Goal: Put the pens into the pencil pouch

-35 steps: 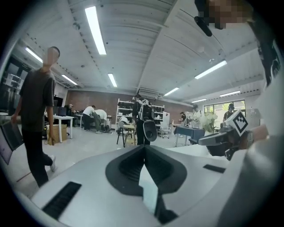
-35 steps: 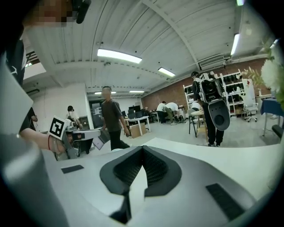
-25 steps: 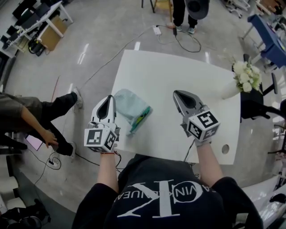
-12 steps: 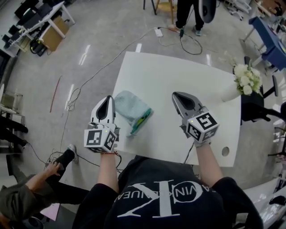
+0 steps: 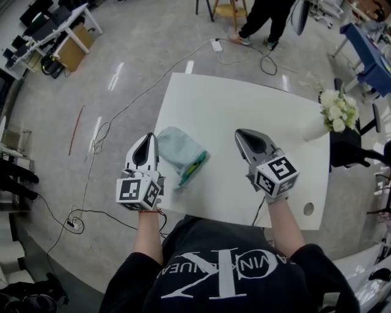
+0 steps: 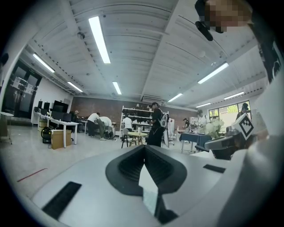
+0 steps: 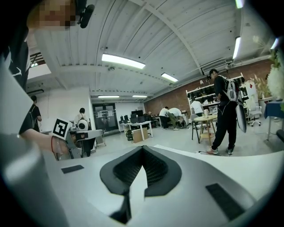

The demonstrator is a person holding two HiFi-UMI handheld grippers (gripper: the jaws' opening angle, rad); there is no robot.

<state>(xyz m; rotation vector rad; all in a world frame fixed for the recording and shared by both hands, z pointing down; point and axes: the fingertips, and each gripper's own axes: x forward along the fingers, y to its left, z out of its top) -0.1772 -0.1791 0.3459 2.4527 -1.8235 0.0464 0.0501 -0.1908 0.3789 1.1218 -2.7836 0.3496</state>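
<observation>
A pale teal pencil pouch (image 5: 179, 147) lies on the white table (image 5: 232, 104) near its left edge. Green pens (image 5: 195, 165) show at the pouch's open near end. My left gripper (image 5: 148, 136) is held level just left of the pouch, over the table's edge, jaws shut and empty. To the right of the pouch, my right gripper (image 5: 239, 132) hovers above bare tabletop, also shut with nothing in it. The left gripper view shows shut jaws (image 6: 144, 147) and the right gripper (image 6: 226, 145) beside them. The right gripper view shows its own shut jaws (image 7: 143, 148) and the left gripper (image 7: 79, 133).
A white vase of white flowers (image 5: 333, 109) stands at the table's right edge. A round hole (image 5: 308, 208) sits in the near right corner. Cables (image 5: 153, 79) trail on the floor at left. A person (image 5: 269, 18) stands beyond the table's far end.
Both grippers have stayed put. The person crouching on the floor at left has gone out of view, and the person beyond the far end has shifted.
</observation>
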